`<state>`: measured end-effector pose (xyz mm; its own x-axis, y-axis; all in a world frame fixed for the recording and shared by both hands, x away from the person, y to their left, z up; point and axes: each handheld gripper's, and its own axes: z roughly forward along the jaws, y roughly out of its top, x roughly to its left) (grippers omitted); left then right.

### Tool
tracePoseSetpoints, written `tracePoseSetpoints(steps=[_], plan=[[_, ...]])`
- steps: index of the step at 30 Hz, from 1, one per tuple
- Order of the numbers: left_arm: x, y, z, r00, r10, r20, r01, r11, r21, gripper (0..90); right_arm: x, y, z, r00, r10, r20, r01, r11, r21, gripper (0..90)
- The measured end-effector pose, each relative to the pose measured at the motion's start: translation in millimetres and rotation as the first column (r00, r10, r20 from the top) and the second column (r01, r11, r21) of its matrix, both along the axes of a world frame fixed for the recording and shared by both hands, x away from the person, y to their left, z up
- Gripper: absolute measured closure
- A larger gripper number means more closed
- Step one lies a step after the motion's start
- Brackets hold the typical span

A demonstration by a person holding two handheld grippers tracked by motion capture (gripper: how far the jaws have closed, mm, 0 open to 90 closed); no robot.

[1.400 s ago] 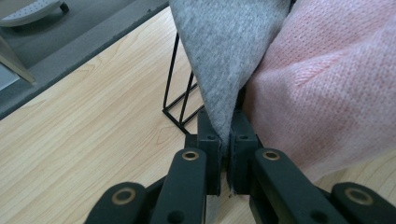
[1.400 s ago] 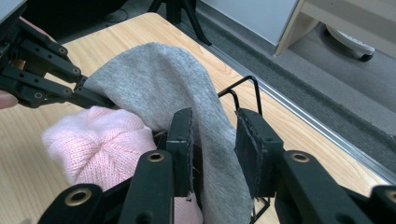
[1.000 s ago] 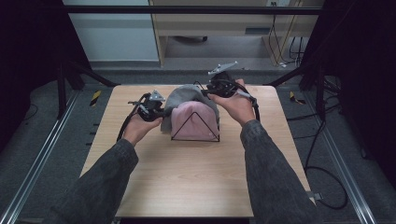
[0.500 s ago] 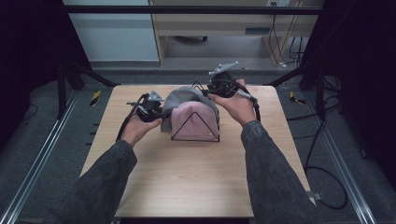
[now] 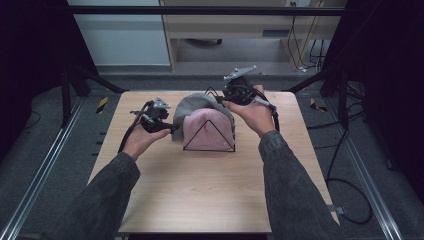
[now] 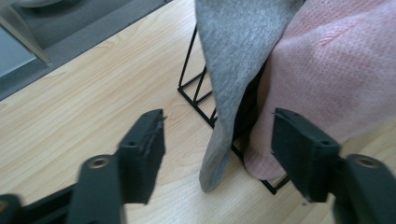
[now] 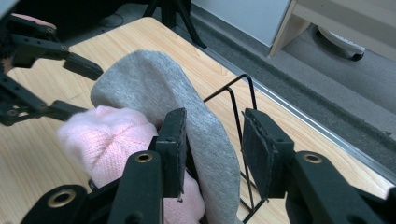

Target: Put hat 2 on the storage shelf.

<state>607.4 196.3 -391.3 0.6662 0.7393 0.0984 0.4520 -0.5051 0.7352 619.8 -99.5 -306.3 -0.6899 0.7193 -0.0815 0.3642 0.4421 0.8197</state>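
Observation:
A black wire rack (image 5: 210, 148) stands on the wooden table (image 5: 200, 200), with a pink knitted hat (image 5: 205, 127) over it and a grey hat (image 5: 195, 105) draped over the pink one. My left gripper (image 5: 170, 127) is at the grey hat's left edge. Its jaws have just been opening and now stand open (image 6: 219, 116), with the grey hat's hanging edge (image 6: 233, 56) loose between them and the pink hat (image 6: 336, 70) beside it. My right gripper (image 5: 222, 100) is at the hat's far right. Its jaws (image 7: 215, 116) have also just been opening around the grey hat (image 7: 149, 79) and a rack wire (image 7: 238, 107); the right pad stands apart.
Both forearms in dark sleeves reach in from the near edge of the table. Grey floor, metal rails and black stand legs surround the table, and cables lie on the floor at the right. A pale cabinet stands beyond the far edge.
The left gripper's jaws have parted and let the grey hat's left edge go. Both hands, the hats and the rack stay about where they were.

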Motion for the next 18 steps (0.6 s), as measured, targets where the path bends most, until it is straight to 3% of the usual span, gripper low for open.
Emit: tracePoseSetpoints(steps=[5, 9, 18], plan=[[-9.3, 7.9, 8.7, 0.9999, 0.010, 0.002, -0.010, 0.9999, -0.004, 22.2, -3.1, 2.8, 1.9, 1.0000, -0.009, 0.003, 0.009, 0.9998, 0.016, 56.4], [-17.5, 13.4, 15.4, 0.9999, 0.016, -0.004, -0.016, 0.9994, -0.029, 16.8, -8.0, 8.4, 3.8, 0.9997, -0.022, 0.013, 0.022, 0.9997, 0.005, 50.6], [-45.1, 14.7, 16.4, 0.9999, -0.006, -0.012, 0.005, 0.9983, -0.059, 11.1, -20.0, 10.9, 0.9, 0.9985, -0.049, 0.025, 0.048, 0.9987, 0.013, 29.8]])
